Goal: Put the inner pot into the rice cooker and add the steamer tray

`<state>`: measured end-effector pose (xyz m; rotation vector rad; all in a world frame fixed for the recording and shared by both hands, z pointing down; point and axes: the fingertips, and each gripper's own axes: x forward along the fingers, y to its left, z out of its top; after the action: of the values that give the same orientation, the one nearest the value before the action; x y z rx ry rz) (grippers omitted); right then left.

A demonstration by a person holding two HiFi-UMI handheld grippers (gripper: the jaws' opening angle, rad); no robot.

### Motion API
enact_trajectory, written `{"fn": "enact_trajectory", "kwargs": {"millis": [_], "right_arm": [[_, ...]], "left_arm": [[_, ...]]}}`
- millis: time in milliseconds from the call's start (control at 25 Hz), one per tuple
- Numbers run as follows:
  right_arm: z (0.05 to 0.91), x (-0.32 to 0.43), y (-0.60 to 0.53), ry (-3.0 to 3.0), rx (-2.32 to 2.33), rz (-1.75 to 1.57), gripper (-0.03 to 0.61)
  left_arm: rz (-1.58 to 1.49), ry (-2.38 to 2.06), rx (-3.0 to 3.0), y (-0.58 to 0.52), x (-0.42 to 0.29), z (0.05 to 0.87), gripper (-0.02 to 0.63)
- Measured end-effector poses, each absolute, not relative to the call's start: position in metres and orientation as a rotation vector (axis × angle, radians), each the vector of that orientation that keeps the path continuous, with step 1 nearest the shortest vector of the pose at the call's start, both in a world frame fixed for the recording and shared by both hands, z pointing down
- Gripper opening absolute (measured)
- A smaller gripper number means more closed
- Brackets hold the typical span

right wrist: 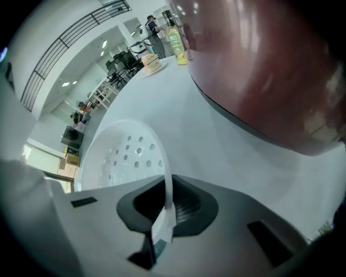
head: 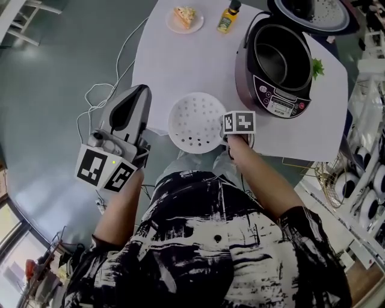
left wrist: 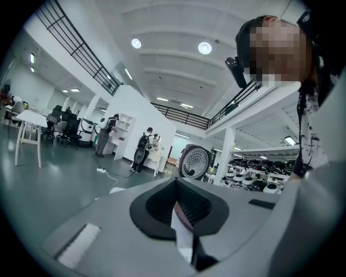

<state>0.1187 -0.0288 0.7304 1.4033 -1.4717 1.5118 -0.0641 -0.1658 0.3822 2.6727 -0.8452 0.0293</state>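
Note:
The white perforated steamer tray (head: pixel 195 123) lies on the white table (head: pixel 198 60) by its near edge. My right gripper (head: pixel 228 137) points steeply down at the tray's right rim and is shut on it. In the right gripper view the thin rim of the tray (right wrist: pixel 127 157) runs between the dark pads (right wrist: pixel 186 208). The maroon rice cooker (head: pixel 280 66) stands at the right with its lid up, and the dark inner pot (head: pixel 274 57) sits inside it. My left gripper (head: pixel 141 93) hovers off the table's left edge, jaws together and holding nothing.
A plate with a slice of food (head: pixel 184 17) and a yellow bottle (head: pixel 228 18) stand at the table's far side. Green leaves (head: pixel 317 67) lie right of the cooker. A white cable (head: pixel 102 90) trails over the floor at left. Shelves of appliances (head: pixel 367 174) stand at right.

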Motion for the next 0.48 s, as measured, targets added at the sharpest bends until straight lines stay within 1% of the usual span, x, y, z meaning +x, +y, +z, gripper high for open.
{"fn": "enact_trajectory", "kwargs": {"millis": [200, 400, 480], "right_arm": [[0.693, 0.100, -0.032, -1.598, 1.383, 1.615, 0.003], [0.606, 0.066, -0.052, -1.875, 1.297, 1.612, 0.003], [0.563, 0.065, -0.059, -1.982, 1.275, 1.583, 0.003]], "left_arm": [[0.005, -0.881, 2.679, -0.167, -0.068, 0.368, 0.005], [-0.053, -0.983, 2.737, -0.182, -0.085, 0.334, 0.005], [-0.073, -1.035, 2.770, -0.189, -0.089, 0.318, 0.005]]}}
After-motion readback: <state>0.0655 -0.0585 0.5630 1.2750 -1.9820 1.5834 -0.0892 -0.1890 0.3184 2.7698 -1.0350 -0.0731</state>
